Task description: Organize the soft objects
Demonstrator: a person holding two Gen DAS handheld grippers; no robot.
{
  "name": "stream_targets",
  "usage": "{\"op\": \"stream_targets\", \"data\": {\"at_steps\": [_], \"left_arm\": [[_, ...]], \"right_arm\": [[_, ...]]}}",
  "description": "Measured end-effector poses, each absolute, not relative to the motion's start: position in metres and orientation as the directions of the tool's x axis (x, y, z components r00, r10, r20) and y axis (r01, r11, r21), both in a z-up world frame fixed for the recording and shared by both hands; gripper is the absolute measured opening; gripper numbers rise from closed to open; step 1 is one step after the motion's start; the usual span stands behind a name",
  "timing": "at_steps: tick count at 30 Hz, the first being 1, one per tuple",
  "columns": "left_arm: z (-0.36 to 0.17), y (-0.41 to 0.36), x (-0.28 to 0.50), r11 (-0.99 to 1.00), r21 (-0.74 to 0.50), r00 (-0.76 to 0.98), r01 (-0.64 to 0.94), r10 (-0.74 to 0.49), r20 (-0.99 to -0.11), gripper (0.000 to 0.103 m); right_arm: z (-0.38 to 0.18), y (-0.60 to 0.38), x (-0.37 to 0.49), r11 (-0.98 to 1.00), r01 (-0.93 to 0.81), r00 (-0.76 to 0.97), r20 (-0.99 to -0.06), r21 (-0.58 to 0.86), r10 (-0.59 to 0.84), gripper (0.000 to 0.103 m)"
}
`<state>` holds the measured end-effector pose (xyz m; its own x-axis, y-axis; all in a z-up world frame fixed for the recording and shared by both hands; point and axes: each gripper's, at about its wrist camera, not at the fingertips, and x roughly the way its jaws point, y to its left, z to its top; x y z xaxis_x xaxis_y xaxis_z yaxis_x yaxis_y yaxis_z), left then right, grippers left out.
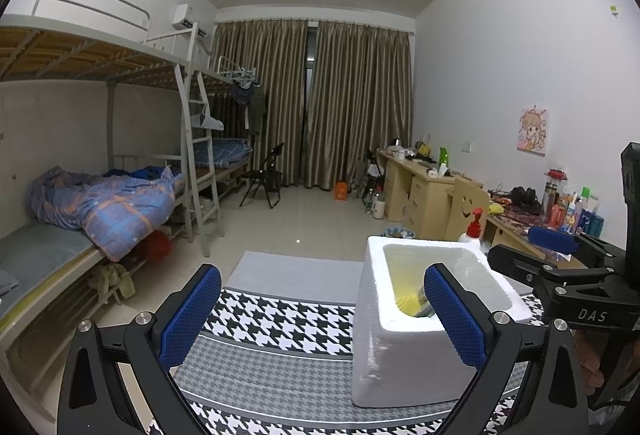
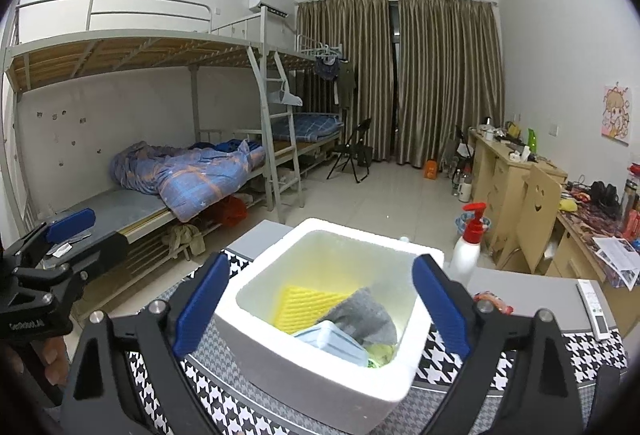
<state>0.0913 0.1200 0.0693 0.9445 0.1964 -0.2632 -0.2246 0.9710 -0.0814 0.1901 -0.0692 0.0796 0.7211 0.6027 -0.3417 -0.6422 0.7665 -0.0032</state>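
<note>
**Both jaws spread wide, soft things already in the box**

The right gripper [image 2: 320, 305] hangs over the white foam box [image 2: 320, 367], jaws spread wide, nothing between the blue pads. Straight ahead at 12 o'clock, inside the box, lie a yellow sponge [image 2: 308, 307], a grey cloth [image 2: 364, 315] overlapping it at 3 o'clock, and a pale blue face mask [image 2: 336, 341] nearest the camera. The left gripper [image 1: 322, 315] is also spread and empty; from it the box sits at 2 o'clock, partly behind its right finger. The box stands on a houndstooth cloth [image 2: 224, 409] covering the desk [image 2: 520, 283]. Beyond the box, at 1 o'clock from the right gripper, stands a white pump bottle [image 2: 468, 247] with a red top. A remote control [image 2: 594, 309] lies at 3 o'clock on the desk. Bunk beds [image 2: 140, 139] line the far left wall.
</note>
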Motion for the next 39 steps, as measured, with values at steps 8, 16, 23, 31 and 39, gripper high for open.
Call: {"op": "stream_targets", "data": {"at_steps": [8, 16, 23, 31, 39], "left_arm": [[0.074, 0.107, 0.086, 0.975, -0.063, 0.949, -0.215, 0.193, -0.251, 0.102], [0.078, 0.096, 0.082, 0.978, -0.064, 0.953, -0.197, 0.176, -0.245, 0.102], [0.085, 0.087, 0.077, 0.982, -0.055, 0.96, -0.18, 0.163, -0.228, 0.102], [0.089, 0.073, 0.072, 0.987, -0.041, 0.966, -0.157, 0.145, -0.216, 0.102], [0.092, 0.061, 0.061, 0.99, -0.039, 0.972, -0.138, 0.128, -0.195, 0.102]], "right_arm": [[0.081, -0.084, 0.182, 0.774, -0.633, 0.73, -0.326, 0.009, 0.601, 0.101], [0.082, -0.097, 0.173, 0.793, -0.61, 0.754, -0.304, 0.008, 0.583, 0.101], [0.081, -0.112, 0.166, 0.813, -0.581, 0.775, -0.29, 0.019, 0.561, 0.102], [0.082, -0.125, 0.155, 0.827, -0.562, 0.794, -0.271, 0.013, 0.544, 0.102], [0.081, -0.142, 0.142, 0.829, -0.558, 0.803, -0.239, 0.015, 0.545, 0.102]]}}
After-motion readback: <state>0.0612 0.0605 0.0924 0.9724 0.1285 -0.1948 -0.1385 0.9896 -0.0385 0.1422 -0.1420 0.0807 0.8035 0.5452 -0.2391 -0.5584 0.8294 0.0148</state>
